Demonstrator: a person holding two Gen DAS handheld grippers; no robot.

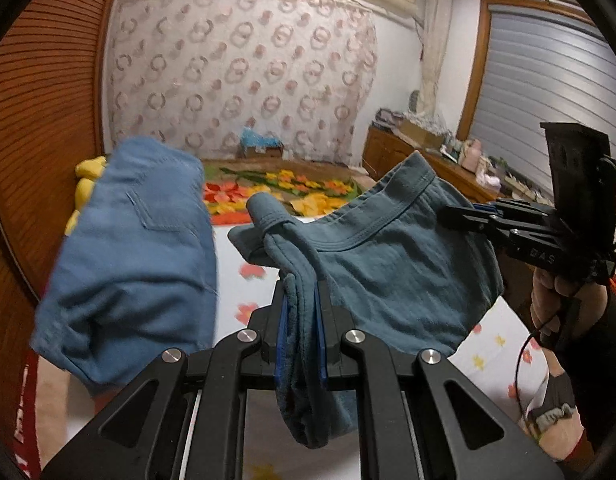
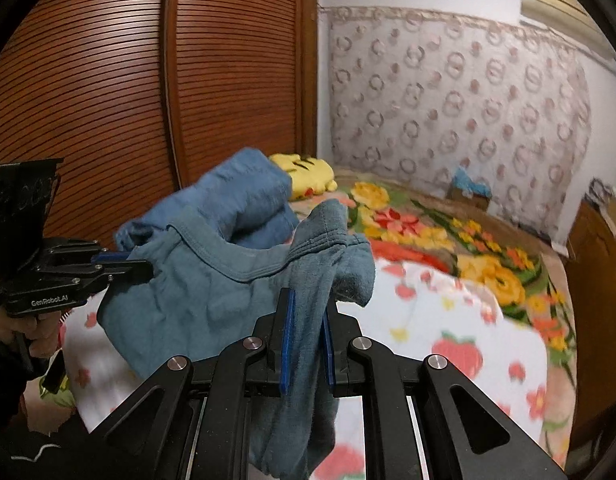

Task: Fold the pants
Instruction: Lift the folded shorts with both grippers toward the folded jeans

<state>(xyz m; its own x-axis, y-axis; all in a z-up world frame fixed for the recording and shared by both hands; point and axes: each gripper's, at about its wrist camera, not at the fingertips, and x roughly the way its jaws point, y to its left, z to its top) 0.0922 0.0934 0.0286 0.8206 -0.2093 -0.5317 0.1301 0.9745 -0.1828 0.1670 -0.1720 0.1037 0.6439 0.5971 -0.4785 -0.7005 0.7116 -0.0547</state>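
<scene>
The left gripper [image 1: 302,312] pinches a bunched edge of the teal pants [image 1: 387,264] between its blue pads; the right gripper [image 2: 308,332] nips another edge. The pants hang slack between them, waistband open, above the bed [image 2: 447,320]. A blue garment [image 1: 140,248] is on the left, a yellow toy [image 2: 308,174] beyond, a wardrobe [image 2: 148,80] behind.

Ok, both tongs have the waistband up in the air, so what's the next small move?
Probably draw the two tongs apart to stretch the waistband flat. The left tongs and right tongs each pinch the teal knit pants, which sag bunched between them above the white flower-print bedsheet.
</scene>
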